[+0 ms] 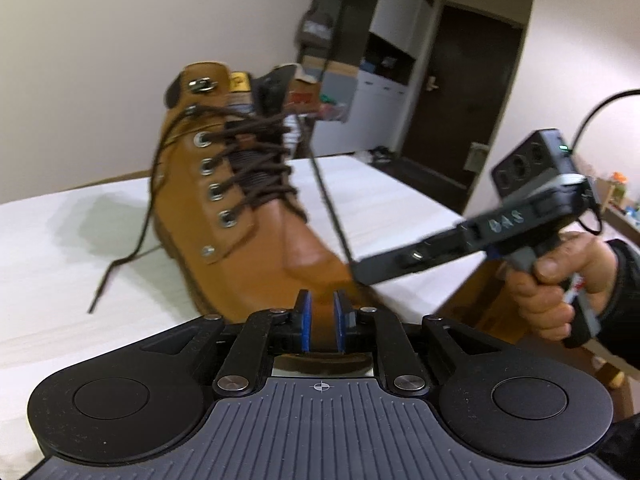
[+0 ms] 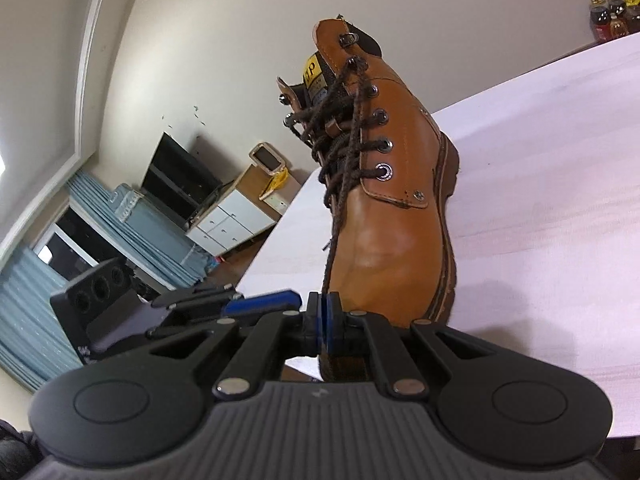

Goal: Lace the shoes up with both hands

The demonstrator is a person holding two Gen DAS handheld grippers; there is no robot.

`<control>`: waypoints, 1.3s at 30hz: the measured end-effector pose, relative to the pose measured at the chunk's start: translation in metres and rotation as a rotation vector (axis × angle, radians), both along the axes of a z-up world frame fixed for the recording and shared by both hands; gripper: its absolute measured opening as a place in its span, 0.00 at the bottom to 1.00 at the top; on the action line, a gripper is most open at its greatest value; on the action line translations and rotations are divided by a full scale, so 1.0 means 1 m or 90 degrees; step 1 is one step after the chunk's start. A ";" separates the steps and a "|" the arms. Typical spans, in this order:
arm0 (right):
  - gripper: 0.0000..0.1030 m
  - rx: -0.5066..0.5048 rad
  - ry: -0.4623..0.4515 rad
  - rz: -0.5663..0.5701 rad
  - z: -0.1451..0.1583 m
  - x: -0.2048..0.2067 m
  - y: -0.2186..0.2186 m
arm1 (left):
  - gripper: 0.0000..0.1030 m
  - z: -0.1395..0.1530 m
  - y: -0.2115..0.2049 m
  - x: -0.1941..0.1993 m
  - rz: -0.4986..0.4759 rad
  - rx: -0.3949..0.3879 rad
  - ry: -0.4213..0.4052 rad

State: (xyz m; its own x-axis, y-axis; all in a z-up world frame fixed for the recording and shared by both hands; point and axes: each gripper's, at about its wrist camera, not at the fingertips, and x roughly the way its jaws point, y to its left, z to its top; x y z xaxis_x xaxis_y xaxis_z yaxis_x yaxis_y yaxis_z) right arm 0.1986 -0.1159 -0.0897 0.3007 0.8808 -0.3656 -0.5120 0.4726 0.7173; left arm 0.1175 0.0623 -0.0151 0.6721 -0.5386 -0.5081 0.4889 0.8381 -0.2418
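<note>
Blue pads of the left gripper are standing slightly spread with nothing between them, and the boot toe is lying just beyond them on the white table. One lace is running taut from the upper eyelets down to the right gripper, whose jaws are pressed together, pinching it beside the toe. Another lace end is hanging loose onto the table at the boot's left.

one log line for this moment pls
left gripper open, empty | right gripper shut on lace, taut | boot on table
</note>
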 end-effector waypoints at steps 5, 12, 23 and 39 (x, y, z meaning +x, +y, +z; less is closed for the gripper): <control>0.03 0.076 -0.002 -0.024 0.007 0.003 0.001 | 0.15 0.003 -0.005 0.002 0.023 -0.023 0.007; 0.03 0.092 -0.029 -0.040 0.015 0.003 0.016 | 0.16 0.000 -0.015 0.006 0.038 -0.045 0.009; 0.04 0.106 -0.013 -0.042 0.016 0.002 -0.002 | 0.03 0.006 -0.031 0.004 -0.027 0.226 -0.091; 0.22 -0.342 -0.565 0.220 0.063 -0.055 0.084 | 0.04 0.001 -0.040 -0.009 -0.159 0.543 -0.283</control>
